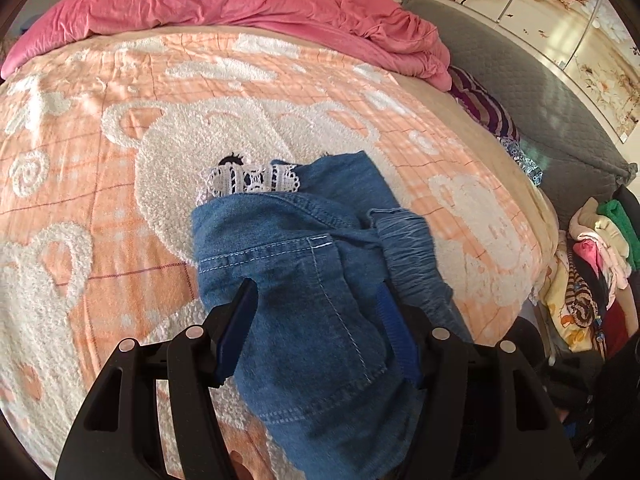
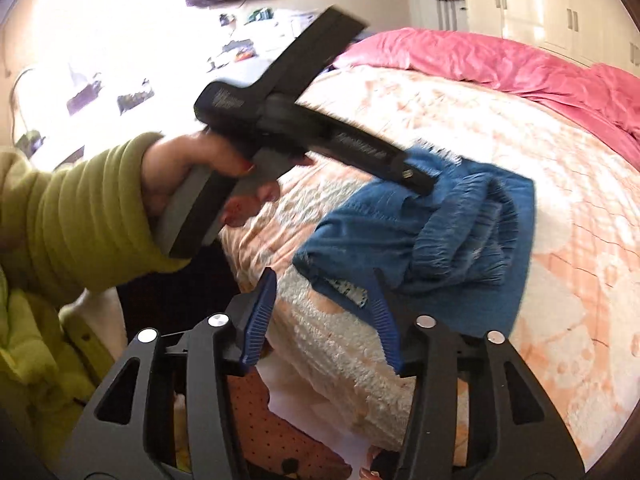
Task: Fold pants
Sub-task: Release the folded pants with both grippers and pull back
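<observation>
Blue denim pants (image 1: 304, 264) with a white lace trim (image 1: 252, 180) lie bunched in a folded heap on the peach bear-pattern blanket (image 1: 100, 128). My left gripper (image 1: 320, 292) is open, its blue-padded fingers (image 1: 236, 336) straddling the denim, pressed down on it. In the right wrist view the pants (image 2: 460, 232) lie ahead, with the left gripper's black body (image 2: 320, 136) reaching onto their far edge. My right gripper (image 2: 322, 280) is open and empty at the pants' near corner.
A pink duvet (image 1: 240, 0) is piled along the bed's far side. A grey padded headboard (image 1: 540, 80) and a heap of clothes (image 1: 592, 272) sit to the right. The bed's near edge (image 2: 320, 392) drops off below my right gripper.
</observation>
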A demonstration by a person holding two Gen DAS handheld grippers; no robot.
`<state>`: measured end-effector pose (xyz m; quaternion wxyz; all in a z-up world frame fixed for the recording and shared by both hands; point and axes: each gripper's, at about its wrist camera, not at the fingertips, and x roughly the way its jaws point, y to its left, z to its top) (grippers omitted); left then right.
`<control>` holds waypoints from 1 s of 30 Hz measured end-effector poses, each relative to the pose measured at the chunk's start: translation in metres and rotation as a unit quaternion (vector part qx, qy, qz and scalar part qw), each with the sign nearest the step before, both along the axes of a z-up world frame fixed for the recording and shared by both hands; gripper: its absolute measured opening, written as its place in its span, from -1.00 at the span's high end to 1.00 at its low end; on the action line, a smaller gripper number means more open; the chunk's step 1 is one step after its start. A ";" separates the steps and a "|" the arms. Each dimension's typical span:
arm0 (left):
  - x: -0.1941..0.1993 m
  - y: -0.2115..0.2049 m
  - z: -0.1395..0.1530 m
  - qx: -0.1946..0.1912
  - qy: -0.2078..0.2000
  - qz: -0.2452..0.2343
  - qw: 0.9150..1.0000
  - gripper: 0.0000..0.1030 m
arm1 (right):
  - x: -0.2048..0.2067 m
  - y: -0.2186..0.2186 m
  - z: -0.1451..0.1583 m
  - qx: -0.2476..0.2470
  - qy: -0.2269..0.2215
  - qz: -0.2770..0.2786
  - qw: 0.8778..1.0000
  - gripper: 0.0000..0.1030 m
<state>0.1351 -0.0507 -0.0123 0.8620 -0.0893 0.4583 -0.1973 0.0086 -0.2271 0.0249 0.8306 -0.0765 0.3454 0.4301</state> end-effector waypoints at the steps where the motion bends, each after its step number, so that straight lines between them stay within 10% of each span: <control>1: -0.003 0.001 0.002 0.001 -0.004 0.001 1.000 -0.19 | 0.001 -0.002 0.003 0.002 -0.004 -0.013 1.000 0.11; 9: -0.038 0.010 0.038 0.023 -0.067 0.025 0.997 -0.19 | 0.010 -0.016 0.010 0.019 -0.019 -0.076 0.997 -0.30; 14: -0.055 0.017 0.052 0.028 -0.087 0.034 0.995 -0.56 | 0.012 -0.026 0.018 0.032 -0.033 -0.104 0.993 -0.62; 30: -0.065 0.025 0.034 0.049 -0.072 0.065 0.994 -0.79 | 0.052 -0.051 0.006 0.005 -0.023 -0.203 0.979 -0.79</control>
